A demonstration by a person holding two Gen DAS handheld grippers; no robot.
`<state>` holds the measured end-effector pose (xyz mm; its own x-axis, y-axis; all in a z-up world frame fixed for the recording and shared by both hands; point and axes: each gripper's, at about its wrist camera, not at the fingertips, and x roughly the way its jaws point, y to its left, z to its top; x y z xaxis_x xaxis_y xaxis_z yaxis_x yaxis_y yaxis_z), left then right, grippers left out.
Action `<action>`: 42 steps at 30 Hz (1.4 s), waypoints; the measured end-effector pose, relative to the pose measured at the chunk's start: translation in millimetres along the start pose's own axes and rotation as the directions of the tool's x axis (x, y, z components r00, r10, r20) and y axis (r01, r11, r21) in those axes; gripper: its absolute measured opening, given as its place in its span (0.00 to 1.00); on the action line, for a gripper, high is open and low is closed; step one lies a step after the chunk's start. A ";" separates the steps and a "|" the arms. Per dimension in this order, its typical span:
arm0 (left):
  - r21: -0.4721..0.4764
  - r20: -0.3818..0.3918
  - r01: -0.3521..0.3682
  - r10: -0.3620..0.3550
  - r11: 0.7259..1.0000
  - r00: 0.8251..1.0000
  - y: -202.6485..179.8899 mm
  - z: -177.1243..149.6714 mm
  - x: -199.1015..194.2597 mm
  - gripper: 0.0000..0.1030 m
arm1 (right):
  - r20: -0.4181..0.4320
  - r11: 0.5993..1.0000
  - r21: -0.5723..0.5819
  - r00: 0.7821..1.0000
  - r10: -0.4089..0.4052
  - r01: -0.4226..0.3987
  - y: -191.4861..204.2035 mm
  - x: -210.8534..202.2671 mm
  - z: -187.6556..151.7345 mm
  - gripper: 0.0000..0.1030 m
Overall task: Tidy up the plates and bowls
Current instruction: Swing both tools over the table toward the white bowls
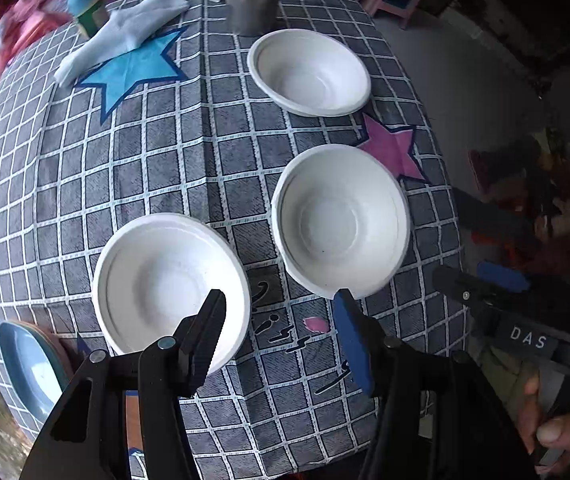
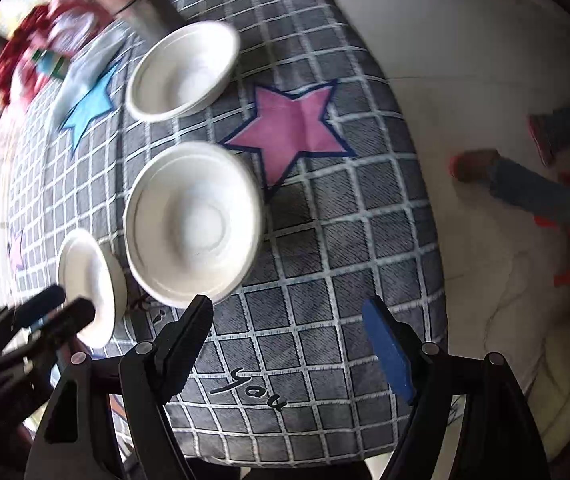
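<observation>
Three white bowls stand apart on the checked tablecloth. In the left wrist view: a near-left bowl [image 1: 165, 280], a middle bowl [image 1: 341, 220] and a far bowl [image 1: 309, 72]. My left gripper [image 1: 281, 308] is open and empty, hovering between the near-left and middle bowls. A blue plate [image 1: 29, 364] lies at the near left edge. In the right wrist view my right gripper [image 2: 289, 320] is open and empty, just in front of the middle bowl [image 2: 193, 220]. The far bowl [image 2: 183, 72], the near-left bowl [image 2: 85, 280] and the left gripper [image 2: 59, 308] also show there.
A metal cylinder [image 1: 253, 4], a folded white cloth [image 1: 125, 36] and a green-capped bottle [image 1: 85, 8] stand at the table's far side. The table edge [image 2: 425, 200] drops to the floor on the right. A person's legs [image 2: 525, 188] are on the floor there.
</observation>
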<state>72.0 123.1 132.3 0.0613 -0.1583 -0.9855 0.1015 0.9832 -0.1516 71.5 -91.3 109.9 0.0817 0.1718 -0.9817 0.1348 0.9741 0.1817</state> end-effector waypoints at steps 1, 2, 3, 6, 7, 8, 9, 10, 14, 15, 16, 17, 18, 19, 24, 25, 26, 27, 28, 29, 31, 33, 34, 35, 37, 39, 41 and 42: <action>-0.011 -0.003 -0.007 0.007 1.000 1.000 1.5 -2.0 0.7 0.58 | 0.000 1.000 -0.028 1.000 -0.003 0.003 2.7 2.3 3.3 0.76; -0.026 -0.005 -0.010 0.010 1.000 1.000 3.6 -4.8 0.5 0.58 | 0.001 0.999 -0.039 1.000 -0.002 0.002 4.0 5.0 7.0 0.76; -0.039 -0.004 -0.009 0.009 0.999 1.000 5.6 -8.5 -0.5 0.58 | -0.001 0.999 -0.042 1.000 0.002 -0.002 3.7 7.8 11.6 0.76; -0.072 0.001 -0.023 0.023 0.997 1.000 14.5 -22.5 -5.5 0.58 | -0.003 0.999 -0.051 1.000 0.009 -0.009 2.2 14.5 28.2 0.76; -0.087 -0.001 -0.027 0.027 0.996 1.000 18.6 -27.2 -6.3 0.58 | -0.007 0.998 -0.063 1.000 0.007 -0.007 3.1 17.4 32.9 0.76; -0.109 -0.007 -0.032 0.032 0.993 0.999 24.3 -33.0 -6.4 0.58 | -0.020 0.997 -0.082 1.000 0.002 -0.004 5.0 22.7 37.6 0.76; -0.127 -0.012 -0.036 0.035 0.991 0.999 28.4 -36.2 -6.3 0.58 | -0.047 0.994 -0.105 0.999 -0.010 0.005 7.8 31.3 42.1 0.76; -0.148 -0.017 -0.039 0.037 0.988 0.999 33.6 -40.8 -6.2 0.58 | -0.074 0.992 -0.126 0.997 -0.033 0.023 10.3 41.2 45.3 0.76; -0.218 -0.026 -0.052 0.048 0.975 0.999 52.0 -57.4 -9.6 0.58 | -0.106 0.993 -0.115 0.993 -0.048 0.036 12.1 67.6 53.3 0.76; -0.231 -0.028 -0.056 0.051 0.971 0.998 55.9 -61.1 -10.2 0.58 | -0.115 0.995 -0.100 0.993 -0.037 0.025 11.8 72.2 54.0 0.74; -0.238 -0.030 -0.059 0.053 0.969 0.998 58.7 -63.5 -10.3 0.58 | -0.120 0.996 -0.085 0.993 -0.023 0.013 12.0 76.1 54.5 0.57; -0.249 -0.033 -0.062 0.055 0.967 0.998 62.1 -65.9 -10.4 0.58 | -0.121 0.997 -0.080 0.993 0.000 -0.010 13.0 78.6 54.3 0.42; -0.257 -0.036 -0.064 0.057 0.964 0.998 64.6 -67.5 -10.5 0.58 | -0.132 0.996 -0.082 0.991 0.017 -0.028 15.1 82.0 54.2 0.23; -0.263 -0.037 -0.066 0.058 0.963 0.998 66.7 -68.7 -10.4 0.58 | -0.148 0.996 -0.080 0.989 0.027 -0.039 16.6 85.4 52.7 0.22; -0.301 -0.037 -0.060 0.052 0.952 0.998 78.5 -73.7 -6.3 0.60 | -0.212 0.985 -0.069 0.967 0.139 -0.157 14.1 81.6 22.9 0.22; -0.306 -0.038 -0.061 0.052 0.950 0.998 81.1 -74.4 -4.8 0.61 | -0.235 0.980 -0.073 0.958 0.164 -0.186 12.9 79.2 10.7 0.22; -0.313 -0.040 -0.063 0.053 0.948 0.998 84.4 -74.2 -2.0 0.62 | -0.266 0.973 -0.085 0.946 0.185 -0.214 12.9 78.4 -1.2 0.22; -0.321 -0.044 -0.068 0.056 0.945 0.997 87.4 -74.0 1.3 0.63 | -0.294 0.968 -0.101 0.937 0.191 -0.229 13.4 78.3 -14.0 0.22; -0.330 -0.048 -0.069 0.057 0.941 0.997 91.3 -73.4 5.0 0.63 | -0.305 0.968 -0.123 0.936 0.175 -0.221 13.9 78.6 -24.3 0.22; -0.342 -0.050 -0.065 0.051 0.938 0.997 94.9 -72.2 9.3 0.63 | -0.308 0.967 -0.151 0.939 0.152 -0.206 14.7 79.2 -33.6 0.22; -0.358 -0.056 -0.064 0.047 0.932 0.997 101.1 -70.2 16.9 0.63 | -0.310 0.964 -0.164 0.939 0.153 -0.211 13.6 80.6 -47.6 0.22; -0.363 -0.057 -0.054 0.035 0.930 0.998 104.2 -68.0 22.2 0.63 | -0.339 0.960 -0.122 0.919 0.200 -0.254 11.2 82.6 -54.5 0.22; -0.361 -0.055 -0.051 0.033 0.931 0.998 104.5 -67.2 24.1 0.64 | -0.342 0.958 -0.112 0.916 0.212 -0.264 9.7 82.6 -57.3 0.22; -0.355 -0.053 -0.048 0.032 0.934 0.998 104.4 -66.2 25.5 0.64 | -0.328 0.960 -0.115 0.922 0.204 -0.254 8.0 79.4 -59.2 0.23; -0.339 -0.043 -0.046 0.033 0.939 0.999 102.3 -64.9 26.2 0.64 | -0.256 0.964 -0.123 0.946 0.197 -0.234 2.3 65.4 -56.4 0.30; -0.324 -0.029 -0.050 0.043 0.945 0.999 98.6 -65.0 25.1 0.66 | -0.171 0.970 -0.150 0.971 0.166 -0.192 1.7 46.1 -48.3 0.73; -0.311 -0.021 -0.060 0.056 0.948 0.998 96.1 -64.4 24.3 0.68 | -0.014 0.976 -0.196 0.995 0.096 -0.097 0.1 19.4 -42.0 0.93; -0.308 -0.019 -0.066 0.063 0.949 0.998 95.7 -64.1 24.6 0.69 | 0.022 0.975 -0.210 0.997 0.079 -0.073 -0.2 14.2 -38.3 0.93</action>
<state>19.5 219.1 88.7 0.0490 -0.0941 -0.9944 -0.2138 0.9715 -0.1025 34.8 -83.4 93.8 0.1138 0.2448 -0.9629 -0.0814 0.9682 0.2366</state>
